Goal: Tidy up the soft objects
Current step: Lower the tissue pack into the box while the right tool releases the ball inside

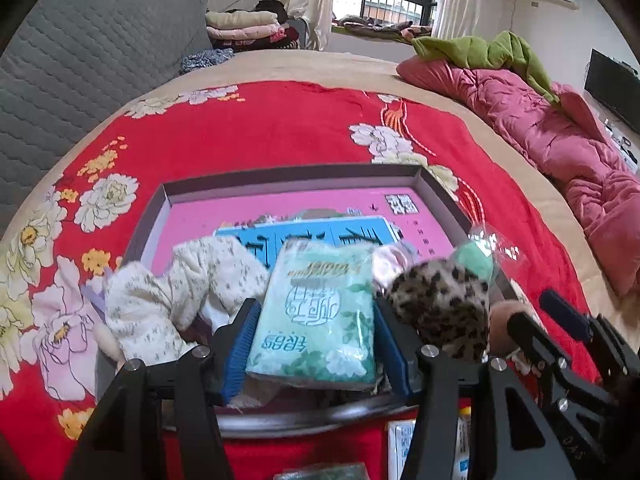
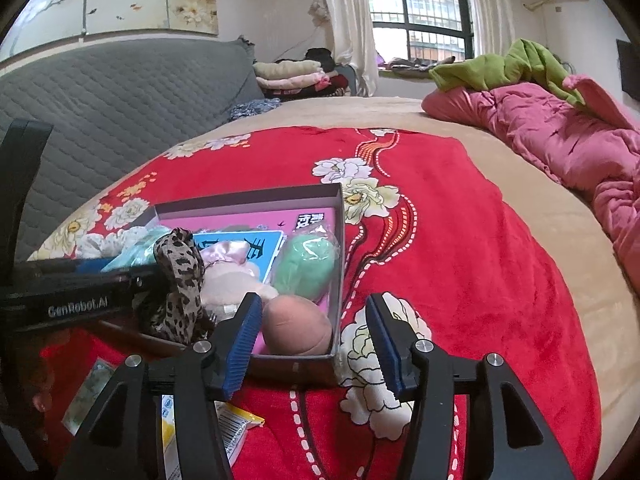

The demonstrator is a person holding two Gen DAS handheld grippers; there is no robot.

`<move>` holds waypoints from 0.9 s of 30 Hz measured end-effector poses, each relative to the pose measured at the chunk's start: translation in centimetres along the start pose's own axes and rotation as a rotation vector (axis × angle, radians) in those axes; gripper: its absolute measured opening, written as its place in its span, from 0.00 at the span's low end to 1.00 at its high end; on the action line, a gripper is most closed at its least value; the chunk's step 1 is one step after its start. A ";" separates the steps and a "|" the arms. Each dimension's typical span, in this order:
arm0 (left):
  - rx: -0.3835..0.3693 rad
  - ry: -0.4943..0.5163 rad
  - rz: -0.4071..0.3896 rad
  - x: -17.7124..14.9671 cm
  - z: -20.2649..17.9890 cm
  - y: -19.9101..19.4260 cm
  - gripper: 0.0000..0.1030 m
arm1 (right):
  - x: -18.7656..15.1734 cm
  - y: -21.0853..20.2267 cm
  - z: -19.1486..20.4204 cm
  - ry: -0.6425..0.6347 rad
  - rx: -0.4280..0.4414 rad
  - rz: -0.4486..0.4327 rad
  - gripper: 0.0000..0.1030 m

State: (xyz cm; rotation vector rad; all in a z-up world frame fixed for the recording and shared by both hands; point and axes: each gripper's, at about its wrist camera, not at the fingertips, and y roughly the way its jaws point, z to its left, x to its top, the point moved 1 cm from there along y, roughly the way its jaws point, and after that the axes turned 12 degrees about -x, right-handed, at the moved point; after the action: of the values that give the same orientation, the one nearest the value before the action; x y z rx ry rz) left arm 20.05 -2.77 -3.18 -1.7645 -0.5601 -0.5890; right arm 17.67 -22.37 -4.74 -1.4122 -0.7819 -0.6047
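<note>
My left gripper (image 1: pixel 316 332) is shut on a green tissue pack (image 1: pixel 318 312) and holds it over the near end of a shallow box with a pink bottom (image 1: pixel 224 210). In the box lie a cream patterned cloth (image 1: pixel 168 292), a leopard-print soft item (image 1: pixel 444 300) and a bagged green ball (image 1: pixel 476 260). My right gripper (image 2: pixel 312 332) is open and empty at the box's near right corner (image 2: pixel 296 364). In the right wrist view the box holds a peach ball (image 2: pixel 298 326), the green ball (image 2: pixel 306 266), a pink plush (image 2: pixel 228 272) and the leopard item (image 2: pixel 180 280).
The box sits on a red floral blanket (image 2: pixel 440 260) on a bed. Small packets (image 2: pixel 236 428) lie on the blanket by the near edge. A pink quilt (image 2: pixel 560 144) and green cloth (image 2: pixel 500 64) lie at the right. A grey sofa (image 2: pixel 100 100) stands at the left.
</note>
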 end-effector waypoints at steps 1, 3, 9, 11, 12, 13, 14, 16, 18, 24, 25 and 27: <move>0.001 -0.002 -0.004 0.2 0.1 0.0 0.55 | 0.0 0.0 0.0 0.001 0.002 0.001 0.54; 0.001 -0.010 -0.012 0.5 0.2 -0.2 0.58 | 0.0 0.0 0.0 0.002 0.001 0.000 0.54; 0.003 -0.031 -0.041 0.9 0.7 -1.3 0.60 | 0.0 0.0 -0.2 0.010 0.004 0.001 0.55; 0.010 -0.035 -0.049 0.9 0.8 -1.9 0.60 | 0.1 -0.1 -0.2 0.011 0.005 0.000 0.55; 0.012 -0.035 -0.052 0.9 0.8 -2.1 0.60 | 0.1 -0.1 -0.2 0.012 0.004 -0.002 0.56; 0.013 -0.034 -0.057 1.0 0.8 -2.4 0.60 | 0.1 -0.1 -0.2 0.012 0.004 -0.005 0.58; 0.014 -0.033 -0.060 1.0 0.8 -2.6 0.60 | 0.2 -0.2 -0.1 0.012 0.006 -0.008 0.60; 0.014 -0.038 -0.067 1.1 0.8 -3.0 0.60 | 0.2 -0.4 0.0 0.008 0.000 -0.013 0.61; 0.014 -0.046 -0.068 1.1 0.9 -3.4 0.60 | 0.2 -0.5 0.1 -0.003 -0.008 -0.017 0.61; 0.014 -0.053 -0.068 0.6 1.2 -4.5 0.60 | 0.4 -1.2 0.2 -0.012 -0.014 -0.040 0.67; 0.014 -0.054 -0.067 0.5 1.2 -4.7 0.60 | 0.4 -1.4 0.2 -0.014 -0.015 -0.044 0.67; 0.011 -0.058 -0.069 0.3 1.3 -5.1 0.60 | 0.4 -1.8 0.2 -0.016 -0.015 -0.051 0.67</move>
State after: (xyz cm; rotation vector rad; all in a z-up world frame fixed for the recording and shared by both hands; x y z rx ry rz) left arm 17.21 -0.25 0.42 -1.7617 -0.6660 -0.5826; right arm 16.56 -22.33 -3.29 -1.4160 -0.8297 -0.6403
